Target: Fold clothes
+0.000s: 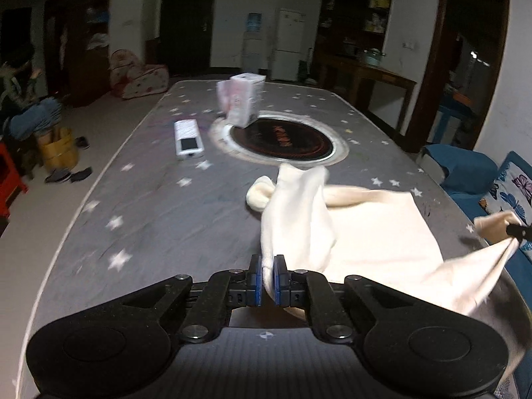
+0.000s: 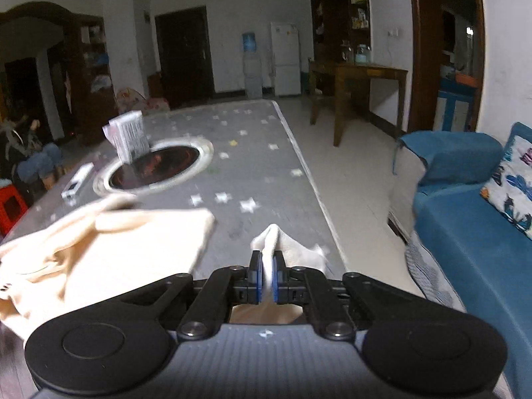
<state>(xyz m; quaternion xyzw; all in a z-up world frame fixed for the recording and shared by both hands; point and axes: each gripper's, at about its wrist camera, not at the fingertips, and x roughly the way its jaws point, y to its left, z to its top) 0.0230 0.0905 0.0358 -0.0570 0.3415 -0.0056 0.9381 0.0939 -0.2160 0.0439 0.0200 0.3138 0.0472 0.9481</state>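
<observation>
The left gripper (image 1: 268, 277) has its fingers (image 1: 255, 277) closed tight on a fold of the cream garment (image 1: 375, 232), with only the cloth's thickness between the blue pads. From that pinch the cloth rises in a loose peak ahead of the fingers and spreads rightward over the counter (image 1: 149, 206), part flat and part lifted.

The right gripper (image 2: 266, 277) is likewise clamped on the garment (image 2: 109, 242): a bunched corner sticks up between its fingers (image 2: 256, 276) and more cloth passes beneath them. In the left view that gripper (image 1: 518, 231) shows only as a dark tip at the right edge, holding a corner raised above the counter so the cloth sags between the two grips. A rounded lump of the garment, perhaps a sleeve end, lies toward the counter's middle.

The counter is grey with white stars. Beyond the garment a round dark hotplate (image 1: 282, 139) with a pale ring is set into it. A white carton (image 1: 241, 99) stands at the hotplate's far edge, blurred. A white remote (image 1: 188, 139) lies left of the hotplate, apart from it.

To the right of the counter, a blue sofa (image 2: 472, 232) carries a butterfly-print cushion (image 2: 512, 186). At the far wall stand a white fridge (image 2: 286, 60) and a water dispenser (image 2: 251, 63).
</observation>
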